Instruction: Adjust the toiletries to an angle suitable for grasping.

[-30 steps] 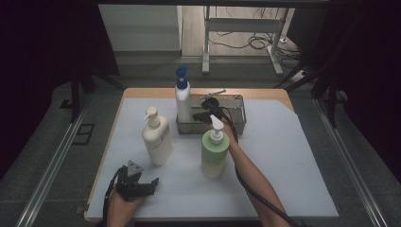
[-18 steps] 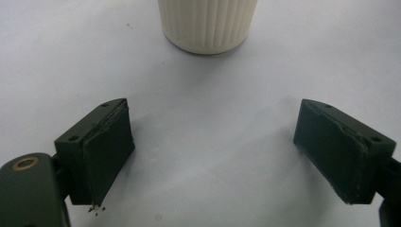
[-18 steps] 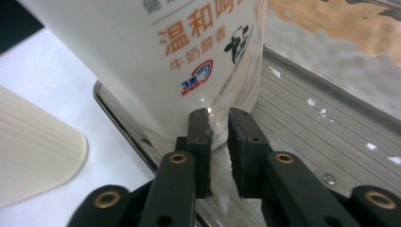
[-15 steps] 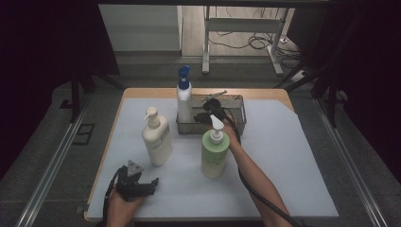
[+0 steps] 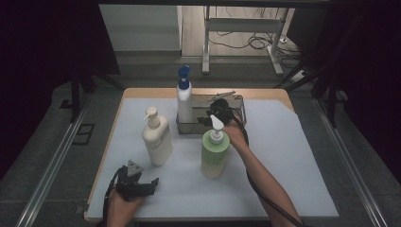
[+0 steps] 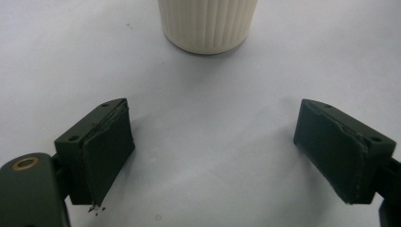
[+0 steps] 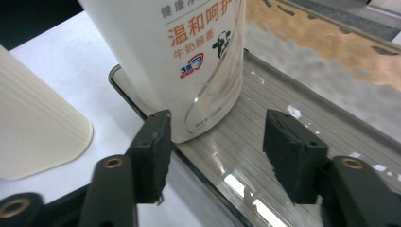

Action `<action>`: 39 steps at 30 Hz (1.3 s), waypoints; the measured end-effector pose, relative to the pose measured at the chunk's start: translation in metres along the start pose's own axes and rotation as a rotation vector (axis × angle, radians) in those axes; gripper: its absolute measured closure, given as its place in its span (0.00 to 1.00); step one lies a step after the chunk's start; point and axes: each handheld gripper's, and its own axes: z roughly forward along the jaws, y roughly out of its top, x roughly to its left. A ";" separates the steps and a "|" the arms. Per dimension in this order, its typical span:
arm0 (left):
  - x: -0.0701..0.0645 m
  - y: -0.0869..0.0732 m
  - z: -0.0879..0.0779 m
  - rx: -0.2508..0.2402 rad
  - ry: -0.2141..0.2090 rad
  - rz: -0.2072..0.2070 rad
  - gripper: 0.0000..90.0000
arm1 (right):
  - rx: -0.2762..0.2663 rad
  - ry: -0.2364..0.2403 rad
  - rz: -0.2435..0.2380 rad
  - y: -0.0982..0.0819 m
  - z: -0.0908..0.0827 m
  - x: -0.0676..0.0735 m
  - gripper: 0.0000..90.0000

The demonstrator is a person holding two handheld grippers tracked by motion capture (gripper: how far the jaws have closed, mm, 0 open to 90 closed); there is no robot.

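Observation:
A white bottle with a blue pump (image 5: 184, 101) stands at the left end of a metal tray (image 5: 239, 106) at the back of the table. In the right gripper view its printed label (image 7: 189, 56) is close ahead on the ribbed tray floor (image 7: 293, 118). My right gripper (image 5: 205, 116) (image 7: 215, 149) is open just short of the bottle's base, not touching it. A cream pump bottle (image 5: 156, 142) and a green pump bottle (image 5: 215, 153) stand on the white mat. My left gripper (image 5: 142, 179) (image 6: 215, 151) rests open near the front left edge, facing the cream bottle's base (image 6: 208, 23).
A white mat (image 5: 283, 156) covers the wooden table, with bare mat to the right. The green bottle stands right beside my right forearm (image 5: 257, 170). The cream bottle's ribbed side (image 7: 33, 127) is left of the tray rim. Dark floor and metal rails surround the table.

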 end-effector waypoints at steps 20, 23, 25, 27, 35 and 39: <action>0.000 0.000 0.000 -0.001 -0.001 -0.003 0.13 | -0.068 -0.030 -0.032 -0.016 -0.039 -0.004 0.23; 0.000 0.000 0.000 -0.001 -0.001 -0.001 0.13 | -0.063 -0.046 -0.034 -0.019 -0.043 -0.005 0.20; 0.000 0.000 0.000 0.000 -0.001 -0.003 0.13 | -0.064 -0.054 -0.041 -0.021 -0.046 -0.006 0.20; 0.000 0.000 0.000 0.000 0.000 -0.002 0.13 | -0.063 -0.063 -0.050 -0.023 -0.050 -0.006 0.19; 0.000 0.000 0.000 0.000 0.000 -0.002 0.13 | -0.060 -0.089 -0.064 -0.031 -0.064 -0.011 0.16; 0.000 0.000 0.000 0.001 0.000 -0.001 0.13 | -0.054 -0.098 -0.075 -0.037 -0.069 -0.013 0.16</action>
